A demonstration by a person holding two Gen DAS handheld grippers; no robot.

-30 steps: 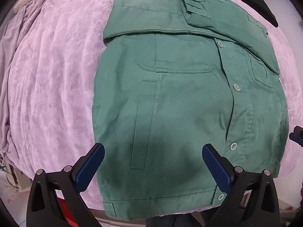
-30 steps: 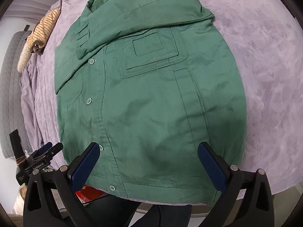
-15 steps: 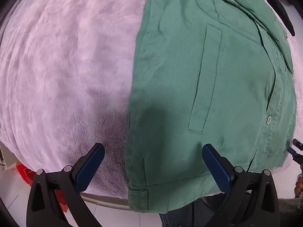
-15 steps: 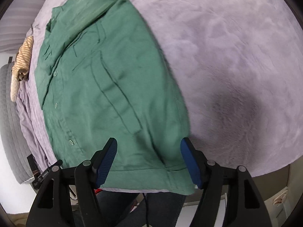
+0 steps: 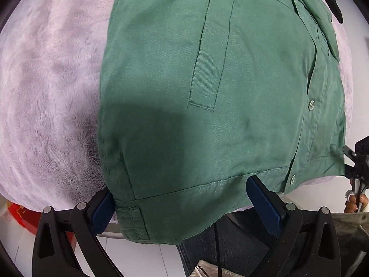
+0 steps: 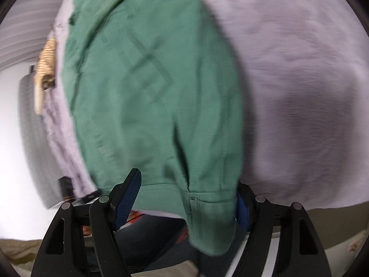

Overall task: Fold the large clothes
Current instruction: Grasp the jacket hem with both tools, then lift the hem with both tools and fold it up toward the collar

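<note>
Green jacket (image 5: 230, 92) lies flat on the lilac blanket (image 5: 46, 69), hem hanging over the near edge, likely so each hem corner can be taken for the next fold. Left gripper (image 5: 184, 204): jaws spread, hem corner between them, unpinched. Right gripper (image 6: 186, 202): jaws spread astride the opposite corner. Left view alone shows buttons (image 5: 311, 105); right view is blurred, contact unclear.

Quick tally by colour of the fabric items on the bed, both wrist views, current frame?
Green: 1, the green button-up cotton jacket
Lilac: 1, the lilac plush blanket under it
Tan: 1, the tan striped bundled cloth at the far edge
Total: 3
</note>
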